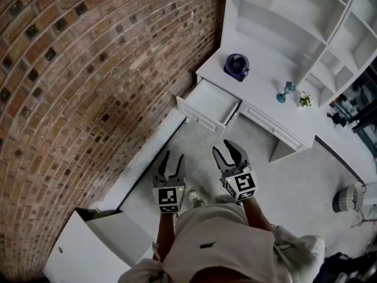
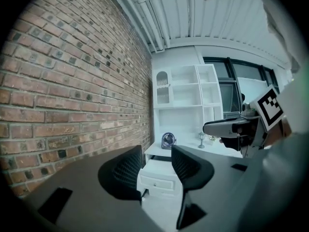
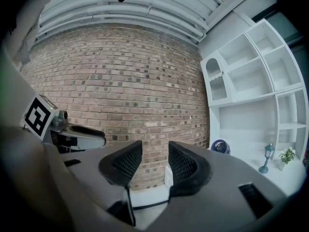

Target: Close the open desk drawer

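The white wooden desk drawer [image 1: 207,102] stands pulled well out of the left end of the white desk [image 1: 262,90], beside the red brick wall [image 1: 88,69]. Its panelled front faces the near side and its pale inside is in plain view. To its right, a second white drawer [image 1: 272,123] sits flush in the desk. On the desktop beyond stand a small dark-blue round fan [image 1: 236,65], a little blue lamp figurine [image 1: 286,91] and a tiny potted plant [image 1: 304,99]. Only pale grey floor [image 1: 194,146] lies between the drawer front and the tongs. The left gripper [image 1: 171,163] and right gripper [image 1: 228,153] hover side by side near the person, each with its jaws apart and holding nothing. A white box-like unit [image 1: 88,243] sits near left by the wall.
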